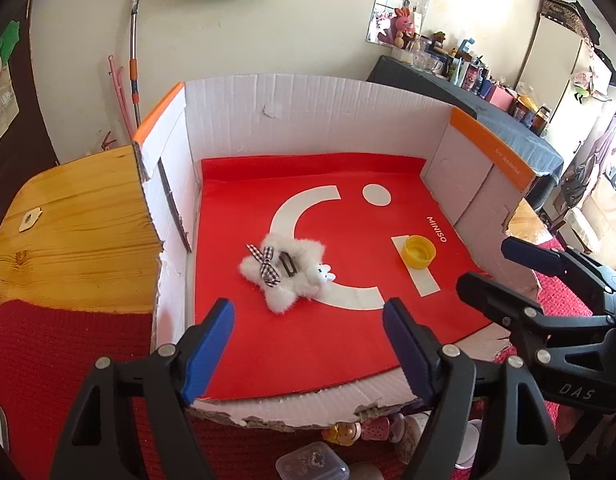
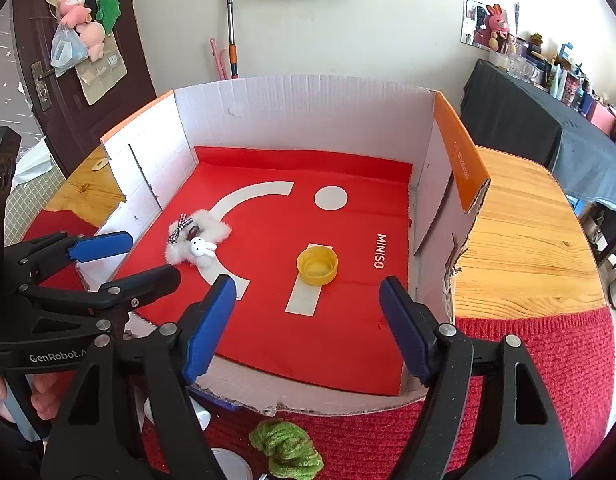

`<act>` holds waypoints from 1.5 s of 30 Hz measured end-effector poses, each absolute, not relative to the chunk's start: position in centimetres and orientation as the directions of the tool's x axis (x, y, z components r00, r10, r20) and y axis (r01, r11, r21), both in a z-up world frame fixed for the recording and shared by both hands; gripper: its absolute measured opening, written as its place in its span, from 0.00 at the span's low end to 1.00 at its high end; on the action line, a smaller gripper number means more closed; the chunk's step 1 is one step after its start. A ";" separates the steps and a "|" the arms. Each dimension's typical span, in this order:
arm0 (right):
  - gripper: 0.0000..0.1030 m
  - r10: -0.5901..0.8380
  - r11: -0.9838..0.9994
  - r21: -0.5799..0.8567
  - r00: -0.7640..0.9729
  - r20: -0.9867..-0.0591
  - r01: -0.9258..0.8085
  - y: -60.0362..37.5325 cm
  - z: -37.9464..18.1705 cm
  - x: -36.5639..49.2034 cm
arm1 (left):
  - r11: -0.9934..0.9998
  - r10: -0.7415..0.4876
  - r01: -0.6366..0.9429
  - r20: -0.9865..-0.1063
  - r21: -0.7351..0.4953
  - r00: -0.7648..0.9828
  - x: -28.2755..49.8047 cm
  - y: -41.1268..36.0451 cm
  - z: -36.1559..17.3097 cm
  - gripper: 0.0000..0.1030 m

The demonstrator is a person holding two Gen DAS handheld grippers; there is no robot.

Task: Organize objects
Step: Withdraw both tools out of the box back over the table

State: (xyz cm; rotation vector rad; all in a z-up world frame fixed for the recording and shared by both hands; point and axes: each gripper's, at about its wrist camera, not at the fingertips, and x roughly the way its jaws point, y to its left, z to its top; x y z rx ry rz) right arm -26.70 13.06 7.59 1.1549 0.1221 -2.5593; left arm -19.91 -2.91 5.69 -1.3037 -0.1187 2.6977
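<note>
A white fluffy star hair clip (image 1: 283, 273) with a checked bow and a small rabbit lies on the red mat (image 1: 308, 344) inside the cardboard box (image 1: 308, 112). A yellow bottle cap (image 1: 419, 252) sits open side up to its right. My left gripper (image 1: 308, 320) is open and empty, just short of the clip. My right gripper (image 2: 308, 300) is open and empty, just short of the cap (image 2: 317, 267). The clip also shows in the right wrist view (image 2: 197, 238). Each gripper shows in the other's view, the right one (image 1: 508, 264) and the left one (image 2: 143, 256).
The box stands on a wooden table (image 2: 520, 240) with a red knitted cloth (image 2: 528, 360) at the front. Small items lie in front of the box: green yarn (image 2: 285, 446), a clear plastic case (image 1: 312, 462), little figurines (image 1: 348, 432). A cluttered dark-covered table (image 1: 508, 120) stands at the right.
</note>
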 end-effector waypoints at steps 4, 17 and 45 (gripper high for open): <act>0.77 -0.262 -0.943 0.057 -0.627 -0.734 0.327 13.3 7.9 -25.9 | -0.988 0.151 -0.094 -0.763 -0.118 -0.628 -19.1 -2.7 6.1 0.84; 0.85 -0.263 -0.947 0.059 -0.654 -0.710 0.316 13.9 8.6 -23.4 | -0.990 0.138 -0.094 -0.753 -0.102 -0.644 -16.9 -2.4 6.5 0.87; 0.94 -0.254 -0.948 0.031 -0.690 -0.678 0.317 14.2 8.5 -17.2 | -0.994 0.114 -0.074 -0.728 -0.086 -0.676 -11.3 -2.4 6.1 0.98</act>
